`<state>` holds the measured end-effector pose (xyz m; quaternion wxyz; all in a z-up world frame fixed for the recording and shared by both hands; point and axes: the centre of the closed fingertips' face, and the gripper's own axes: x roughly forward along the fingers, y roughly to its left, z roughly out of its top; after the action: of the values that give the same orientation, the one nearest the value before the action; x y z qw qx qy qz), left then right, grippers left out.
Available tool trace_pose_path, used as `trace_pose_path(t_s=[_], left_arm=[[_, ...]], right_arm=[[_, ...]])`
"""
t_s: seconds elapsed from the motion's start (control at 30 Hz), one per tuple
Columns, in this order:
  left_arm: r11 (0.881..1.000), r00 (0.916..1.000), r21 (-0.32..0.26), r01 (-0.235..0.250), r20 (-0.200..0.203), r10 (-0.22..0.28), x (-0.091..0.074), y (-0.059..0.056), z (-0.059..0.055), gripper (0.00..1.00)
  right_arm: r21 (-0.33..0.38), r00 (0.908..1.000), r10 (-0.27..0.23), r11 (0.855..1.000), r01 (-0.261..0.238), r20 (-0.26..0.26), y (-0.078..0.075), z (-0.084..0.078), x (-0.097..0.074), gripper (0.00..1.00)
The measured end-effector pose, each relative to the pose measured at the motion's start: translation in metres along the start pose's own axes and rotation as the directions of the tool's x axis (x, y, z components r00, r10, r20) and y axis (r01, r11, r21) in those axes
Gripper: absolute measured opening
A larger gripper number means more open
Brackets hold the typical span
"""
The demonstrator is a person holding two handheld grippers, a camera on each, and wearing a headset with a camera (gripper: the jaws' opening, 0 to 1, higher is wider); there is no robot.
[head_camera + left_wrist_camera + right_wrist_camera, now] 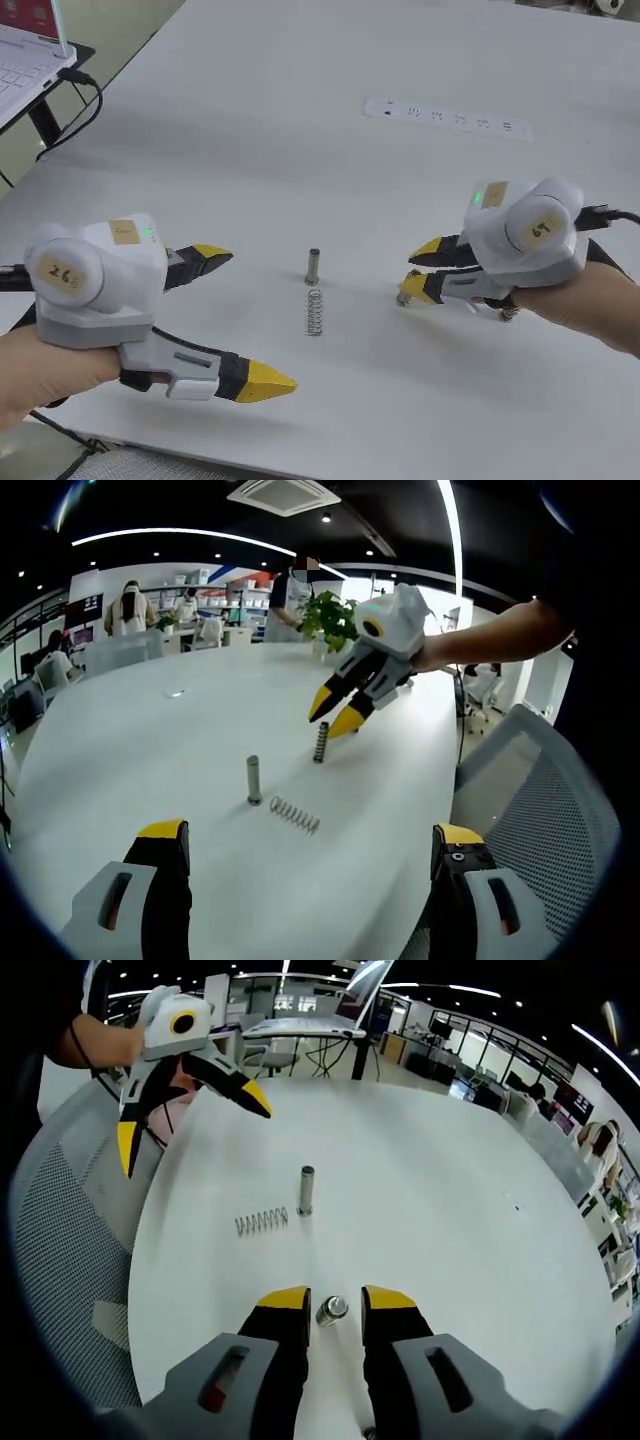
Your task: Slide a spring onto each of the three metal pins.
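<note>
The left gripper (250, 318) is held wide open and empty. The right gripper (416, 270) is narrowly open, its jaws set on either side of a sprung pin (332, 1310) with small gaps seen. One bare pin (312, 266) stands upright between the grippers. One loose spring (314, 311) lies just beside it on the person's side, its long axis pointed at it, ahead of the left jaws. What seems a third pin (508, 313) is half hidden.

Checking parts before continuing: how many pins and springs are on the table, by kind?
Metal pins: 2, bare pin and sprung pin
Springs: 2, loose spring and fitted spring
Total: 4; a small part beneath the right hand is unclear.
</note>
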<state>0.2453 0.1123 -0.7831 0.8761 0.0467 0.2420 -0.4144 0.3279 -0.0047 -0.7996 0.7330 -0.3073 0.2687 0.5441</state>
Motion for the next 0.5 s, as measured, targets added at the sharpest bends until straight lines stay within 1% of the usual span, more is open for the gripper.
trace_pose_path(t_s=[0.03, 0.1, 0.2, 0.3, 0.5], left_arm=[[1.0, 1.0, 0.001, 0.0, 0.0, 0.0, 0.0, 0.0, 0.0, 0.98], [1.0, 1.0, 0.001, -0.002, 0.001, 0.002, 0.0, 0.0, 0.001, 0.98], [1.0, 1.0, 0.002, -0.003, 0.003, 0.003, 0.0, 0.0, 0.002, 0.98], [1.0, 1.0, 0.003, -0.004, 0.004, 0.004, -0.001, 0.0, 0.004, 0.98], [1.0, 0.9999, 0.003, -0.004, 0.012, 0.004, 0.0, -0.001, 0.007, 0.98]], right_arm=[[0.01, 1.0, 0.0, 1.0, 0.0, 0.004, 0.0, 0.001, -0.001, 0.2], [0.056, 0.9996, 0.0, 0.998, -0.001, 0.029, 0.001, 0.005, -0.003, 0.22], [0.06, 0.9992, -0.012, 0.998, 0.01, 0.037, -0.001, 0.005, -0.006, 0.24], [0.09, 0.998, -0.016, 0.996, 0.01, 0.062, 0.0, 0.012, -0.01, 0.25], [0.105, 0.9961, -0.026, 0.994, 0.017, 0.084, 0.005, 0.019, -0.021, 0.28]])
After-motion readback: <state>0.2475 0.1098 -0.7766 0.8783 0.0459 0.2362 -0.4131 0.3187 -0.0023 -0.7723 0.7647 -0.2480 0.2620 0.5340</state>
